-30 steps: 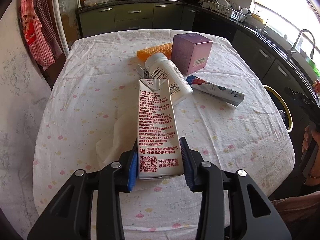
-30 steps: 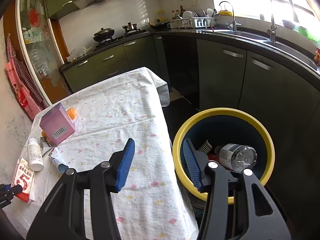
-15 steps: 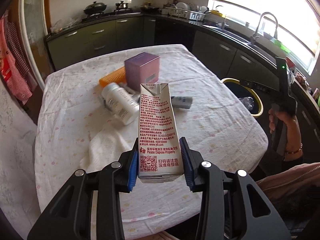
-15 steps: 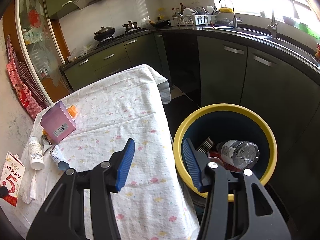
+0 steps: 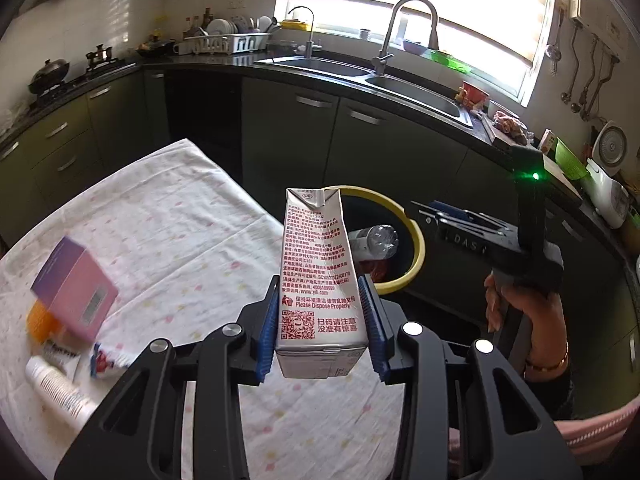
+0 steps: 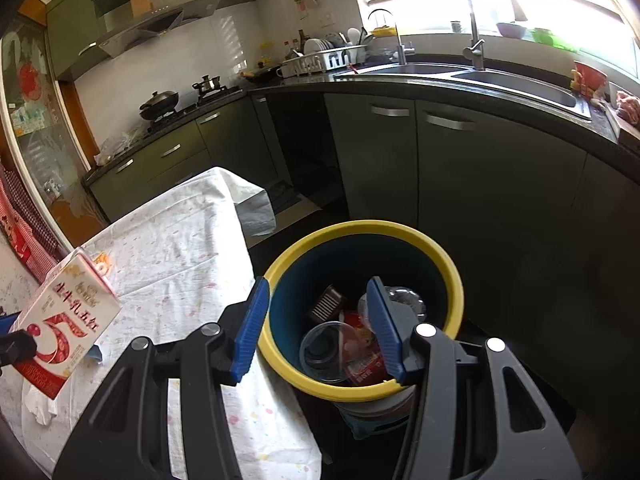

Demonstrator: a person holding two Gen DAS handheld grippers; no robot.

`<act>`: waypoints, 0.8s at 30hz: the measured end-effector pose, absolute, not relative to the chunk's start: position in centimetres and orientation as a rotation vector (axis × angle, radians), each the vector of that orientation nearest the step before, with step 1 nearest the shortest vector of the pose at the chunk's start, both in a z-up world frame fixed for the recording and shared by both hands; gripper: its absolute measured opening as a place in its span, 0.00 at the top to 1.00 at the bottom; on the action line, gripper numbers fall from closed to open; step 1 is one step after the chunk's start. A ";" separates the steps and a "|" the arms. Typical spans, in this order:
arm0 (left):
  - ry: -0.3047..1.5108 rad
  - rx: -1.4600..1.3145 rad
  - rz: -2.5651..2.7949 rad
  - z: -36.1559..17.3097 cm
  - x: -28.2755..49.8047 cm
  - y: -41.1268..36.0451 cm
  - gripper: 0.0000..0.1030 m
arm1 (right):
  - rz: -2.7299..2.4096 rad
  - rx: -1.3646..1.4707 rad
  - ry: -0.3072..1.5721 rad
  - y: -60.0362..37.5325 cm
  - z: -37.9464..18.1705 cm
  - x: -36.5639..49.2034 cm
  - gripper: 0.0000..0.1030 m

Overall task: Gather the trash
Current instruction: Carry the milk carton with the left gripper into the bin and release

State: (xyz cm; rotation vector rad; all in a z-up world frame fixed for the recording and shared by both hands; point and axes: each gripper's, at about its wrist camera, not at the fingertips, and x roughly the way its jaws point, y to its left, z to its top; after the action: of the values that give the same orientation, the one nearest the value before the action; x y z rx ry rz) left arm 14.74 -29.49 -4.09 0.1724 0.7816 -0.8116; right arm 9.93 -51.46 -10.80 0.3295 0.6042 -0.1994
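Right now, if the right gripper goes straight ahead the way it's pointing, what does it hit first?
Probably the trash bin: the open right gripper aims into its mouth, so the clear plastic cup inside looks first, though depth is uncertain.

Bin (image 6: 448, 268) mouth open upward, nothing over it but right gripper (image 6: 316, 326), jaws apart and empty, poised above near rim. Bin already holds bottle (image 5: 374, 240), cup (image 6: 324, 350), wrappers; upper part free. Table (image 5: 192, 216) edge just beside bin. Cabinets (image 6: 460, 168) close behind bin. Left gripper (image 5: 322, 320), clamped on carton (image 5: 318, 272), above table edge, right hand (image 5: 520, 304) nearby.
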 end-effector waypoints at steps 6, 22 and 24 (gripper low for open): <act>0.810 0.235 -0.844 -6.4 18.3 -38.5 0.63 | -0.236 0.368 0.613 -54.1 -12.0 9.3 0.53; 0.906 0.302 -0.768 -13.7 25.7 -50.1 0.63 | -0.297 0.420 0.643 -57.8 -14.1 8.9 0.53; 0.896 0.298 -0.772 -13.6 25.8 -50.3 0.63 | -0.298 0.420 0.645 -57.8 -14.2 9.0 0.53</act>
State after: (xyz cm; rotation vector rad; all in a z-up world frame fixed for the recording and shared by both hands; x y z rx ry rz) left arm 25.82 -50.29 -13.56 0.2982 0.8957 -0.7725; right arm 9.01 -57.82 -14.16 0.4196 0.6447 -0.2984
